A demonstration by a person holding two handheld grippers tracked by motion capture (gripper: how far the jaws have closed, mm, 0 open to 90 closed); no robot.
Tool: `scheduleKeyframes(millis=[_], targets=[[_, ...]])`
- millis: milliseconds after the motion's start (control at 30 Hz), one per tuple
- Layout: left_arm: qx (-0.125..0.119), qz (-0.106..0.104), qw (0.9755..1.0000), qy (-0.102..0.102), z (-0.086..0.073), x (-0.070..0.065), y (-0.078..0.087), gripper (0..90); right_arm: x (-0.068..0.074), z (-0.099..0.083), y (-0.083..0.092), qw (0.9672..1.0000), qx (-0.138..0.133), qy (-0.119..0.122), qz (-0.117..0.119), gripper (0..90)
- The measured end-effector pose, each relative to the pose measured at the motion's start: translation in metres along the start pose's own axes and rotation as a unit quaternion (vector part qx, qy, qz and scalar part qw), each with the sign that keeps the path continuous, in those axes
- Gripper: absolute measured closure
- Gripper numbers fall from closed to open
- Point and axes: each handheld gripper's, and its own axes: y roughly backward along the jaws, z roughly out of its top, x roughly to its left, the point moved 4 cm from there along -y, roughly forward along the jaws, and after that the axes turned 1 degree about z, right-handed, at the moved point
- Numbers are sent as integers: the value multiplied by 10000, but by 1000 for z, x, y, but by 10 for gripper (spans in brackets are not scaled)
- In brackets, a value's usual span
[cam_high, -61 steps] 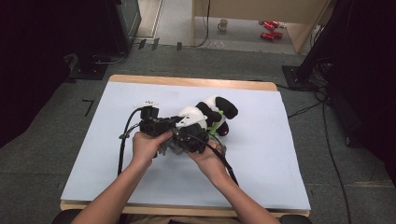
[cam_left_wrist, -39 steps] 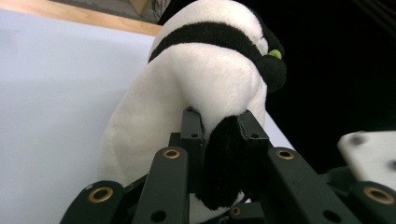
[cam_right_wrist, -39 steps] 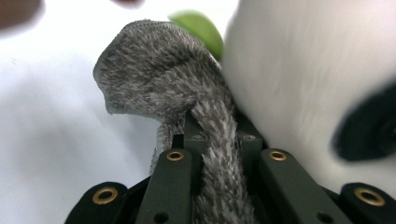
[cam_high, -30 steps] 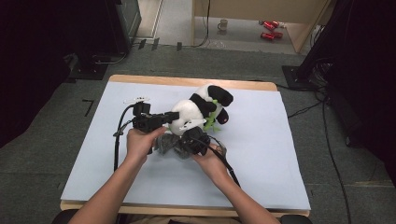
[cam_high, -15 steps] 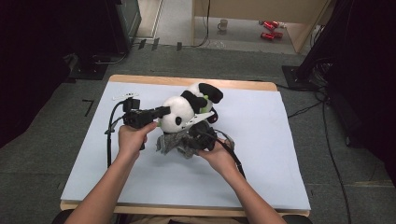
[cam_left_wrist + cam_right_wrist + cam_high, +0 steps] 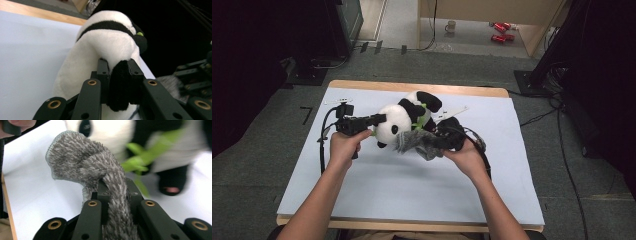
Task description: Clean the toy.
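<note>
Pale blue sheeting covers the table [image 6: 377,200], and near its far middle lies the panda plush [image 6: 404,117], with the grey fuzzy cloth [image 6: 419,142] just in front of it. Both look soft and light to me; they will sag and stretch, so I would pinch bunched folds or a limb, not the round body. My left gripper [image 6: 117,87] is clamped on the panda's black ear [image 6: 120,85]. My right gripper [image 6: 116,195] is closed on a twisted fold of the cloth. Cables trail off on the dark floor [image 6: 562,130] beyond.
</note>
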Motion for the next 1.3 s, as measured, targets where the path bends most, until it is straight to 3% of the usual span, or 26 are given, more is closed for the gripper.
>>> scheduleKeyframes(millis=[167,300,500,567,600,833,967,1067,1200,1300], targets=[[328,-118,9994,-89,0,5,4,773,-24,-1,26,9986,-327,-339,-225,789],[488,-276,9981,-248,0,8,5,771,-40,-6,38,9970,-407,-556,-359,789],[510,52,9971,-557,-4,21,3,766,-62,-18,44,9941,-383,-814,-612,789],[534,297,9942,-880,-5,24,2,755,-67,-22,44,9933,-329,-878,-672,789],[550,359,9935,-935,-6,26,2,748,-70,-24,43,9929,-309,-900,-717,789],[370,630,9898,-1223,-5,37,-1,705,-93,-43,40,9866,-207,-1206,-1080,785],[273,694,9894,-1247,-4,43,-2,673,-107,-55,37,9817,-279,-1416,-1238,784],[124,742,9906,-1145,-2,52,-4,649,-117,-63,33,9776,-254,-1563,-1388,775],[-26,881,9890,-1191,-1,58,-6,609,-127,-71,26,9729,-186,-1722,-1530,757],[-132,990,9877,-1204,1,63,-6,573,-134,-74,18,9716,-77,-1740,-1599,738]])
